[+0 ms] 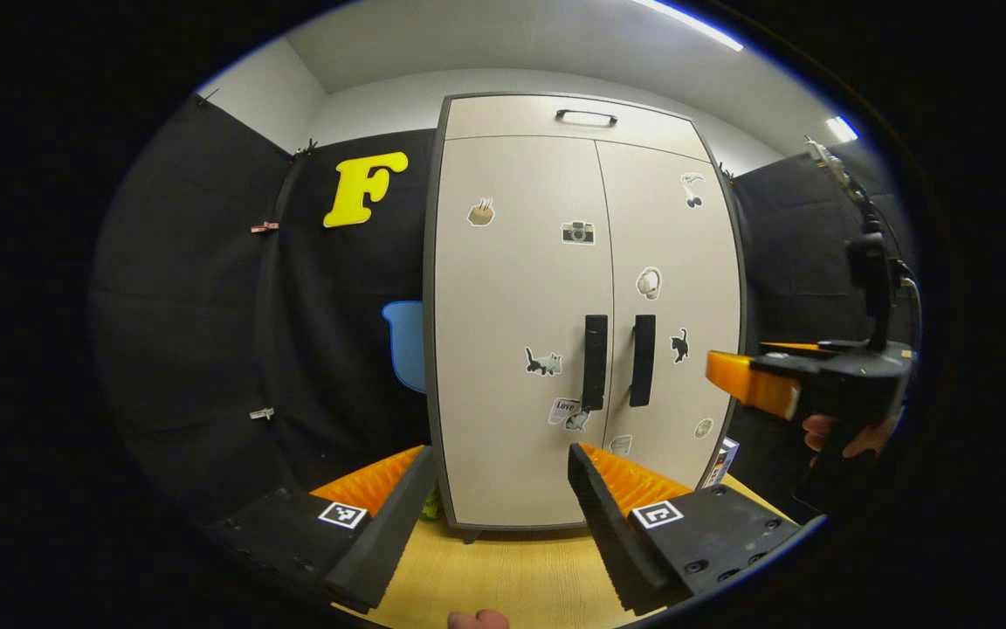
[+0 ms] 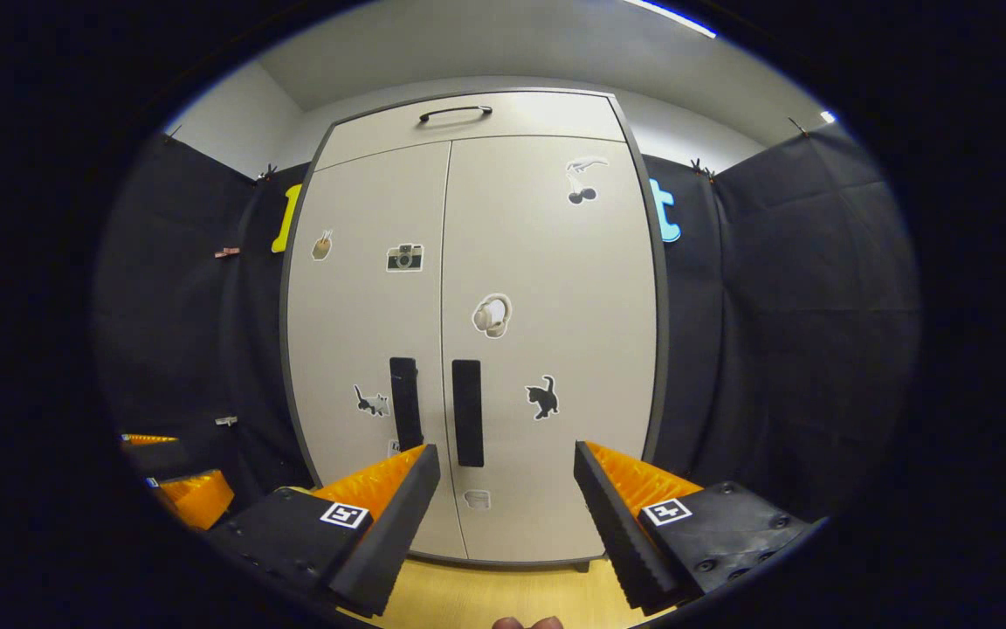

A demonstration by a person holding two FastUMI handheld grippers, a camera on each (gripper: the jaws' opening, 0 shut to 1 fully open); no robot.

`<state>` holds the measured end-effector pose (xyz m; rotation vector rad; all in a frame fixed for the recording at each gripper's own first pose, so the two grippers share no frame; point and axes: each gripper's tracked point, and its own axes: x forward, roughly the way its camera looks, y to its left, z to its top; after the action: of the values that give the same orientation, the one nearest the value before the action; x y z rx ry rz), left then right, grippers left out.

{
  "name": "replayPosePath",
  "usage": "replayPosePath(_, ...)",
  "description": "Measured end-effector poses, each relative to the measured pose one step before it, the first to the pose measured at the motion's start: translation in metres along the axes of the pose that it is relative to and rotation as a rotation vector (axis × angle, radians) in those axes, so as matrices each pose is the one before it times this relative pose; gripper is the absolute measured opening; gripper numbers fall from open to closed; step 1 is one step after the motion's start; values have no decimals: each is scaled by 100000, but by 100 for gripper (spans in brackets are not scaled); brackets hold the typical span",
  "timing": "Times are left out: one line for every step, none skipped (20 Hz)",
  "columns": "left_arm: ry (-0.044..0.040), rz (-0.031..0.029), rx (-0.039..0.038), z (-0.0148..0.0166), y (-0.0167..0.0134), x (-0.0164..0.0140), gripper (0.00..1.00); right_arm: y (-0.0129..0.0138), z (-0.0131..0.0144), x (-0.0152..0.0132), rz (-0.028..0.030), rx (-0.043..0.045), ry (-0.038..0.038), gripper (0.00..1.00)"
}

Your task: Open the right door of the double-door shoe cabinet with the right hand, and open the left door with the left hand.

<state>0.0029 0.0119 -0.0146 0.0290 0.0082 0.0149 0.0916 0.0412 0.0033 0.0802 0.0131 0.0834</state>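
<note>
Shoe cabinet [image 2: 477,341]: we see it upright ahead on the wooden table [image 1: 512,577], both doors closed.
Handles: right handle [image 2: 467,412] and left handle [image 2: 405,402] flank the centre seam, untouched.
Right gripper [image 2: 503,507]: fingers apart, short of the doors.
Left gripper [image 1: 494,502]: fingers apart, holding nothing.
Hidden: cabinet's base partly behind the fingers; blue chair [image 1: 405,342] mostly cut off by the cabinet's side.

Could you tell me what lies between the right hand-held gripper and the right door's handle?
Nothing: in the right gripper view, the open right hand-held gripper faces the right door's handle across bare air.
</note>
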Motion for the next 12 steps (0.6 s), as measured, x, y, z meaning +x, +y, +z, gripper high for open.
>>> replayPosePath(350,152,-337,-184,113,57,95,164,141,1312,-145,900,14,98)
replayPosePath(243,81,-241,-258,74,157,94,221,156,1354,-121,781,-465,98)
replayPosePath(349,0,-186,-178,39,109,95,164,99,1303,-464,627,-273,98)
replayPosePath(410,-78,-137,-288,59,111,94,278,-114,1342,-294,702,121,98)
replayPosePath(251,-162,-27,-111,20,55,94,266,-280,1174,-182,863,707,98)
replayPosePath(-72,82,132,-132,119,65,95,257,-287,1033,-439,673,754,98)
replayPosePath(-11,167,245,-26,126,79,95,171,-372,914,-530,106,605,98)
replayPosePath(136,-4,93,-192,83,151,95,172,-412,803,-391,-295,774,98)
replayPosePath(300,-32,-200,-75,77,80,95,219,-445,681,-416,-787,663,97)
replayPosePath(193,112,-304,-73,135,33,95,178,-599,717,-147,-1017,1157,96)
replayPosePath(-111,283,-274,53,161,69,95,446,-527,481,535,-705,1126,95)
replayPosePath(55,320,-114,-51,223,27,95,364,-476,462,409,-378,1055,93)
